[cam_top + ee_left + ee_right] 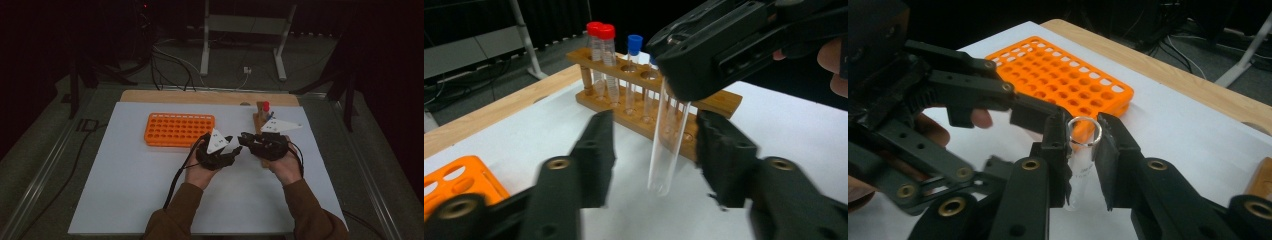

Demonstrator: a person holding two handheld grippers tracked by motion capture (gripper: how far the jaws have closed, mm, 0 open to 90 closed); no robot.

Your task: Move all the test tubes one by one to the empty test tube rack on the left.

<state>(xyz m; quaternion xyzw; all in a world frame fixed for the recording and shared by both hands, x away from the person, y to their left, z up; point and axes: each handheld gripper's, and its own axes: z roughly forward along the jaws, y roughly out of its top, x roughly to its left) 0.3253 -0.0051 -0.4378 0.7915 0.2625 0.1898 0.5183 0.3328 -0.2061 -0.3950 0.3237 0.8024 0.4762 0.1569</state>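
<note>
Currently: right gripper pinching a glass tube, left one spread around it

Right gripper (1083, 165) has its jaws pressed on an uncapped clear tube (667, 145) just under the rim, holding it upright above the white mat (125, 185). Left gripper (654, 150) is spread wide, jaws either side of the tube's lower half, not touching it. Wooden rack (719, 102) with red- and blue-capped tubes sits behind. Orange rack (179, 129) is near the left gripper.
</note>
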